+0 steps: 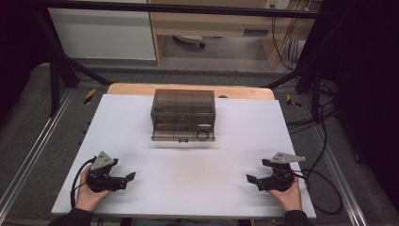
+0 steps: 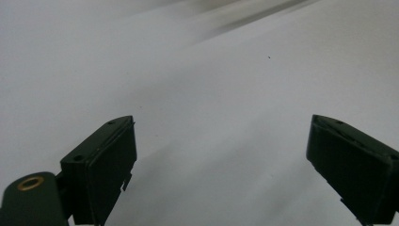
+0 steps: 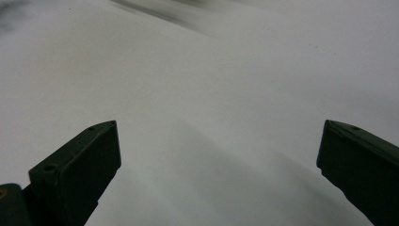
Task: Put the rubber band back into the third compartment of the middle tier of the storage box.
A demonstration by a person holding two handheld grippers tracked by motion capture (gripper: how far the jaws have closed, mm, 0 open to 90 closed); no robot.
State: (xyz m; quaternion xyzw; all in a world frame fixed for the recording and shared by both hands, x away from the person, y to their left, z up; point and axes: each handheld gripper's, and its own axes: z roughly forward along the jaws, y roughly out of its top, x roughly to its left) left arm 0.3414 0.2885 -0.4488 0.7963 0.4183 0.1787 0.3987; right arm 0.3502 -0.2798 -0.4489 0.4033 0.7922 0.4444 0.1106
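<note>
A smoky translucent plastic box (image 1: 183,114) with small drawers stands at the back middle of the white table (image 1: 188,160); a dark ring (image 1: 203,135) lies in its lowest front tray. My left gripper (image 1: 129,178) rests low at the front left, jaws pointing right, held by a hand. My right gripper (image 1: 251,179) sits at the front right, jaws pointing left. In the left gripper view the left gripper (image 2: 221,141) is open over bare white surface. The right gripper (image 3: 219,150) is likewise open with nothing between its jaws in the right gripper view.
A wooden edge (image 1: 131,88) shows behind the white top. Black frame bars (image 1: 56,61) and cables (image 1: 320,122) flank the table. Each gripper trails a black cable (image 1: 75,181) near the front corners. A wide stretch of bare tabletop separates the grippers.
</note>
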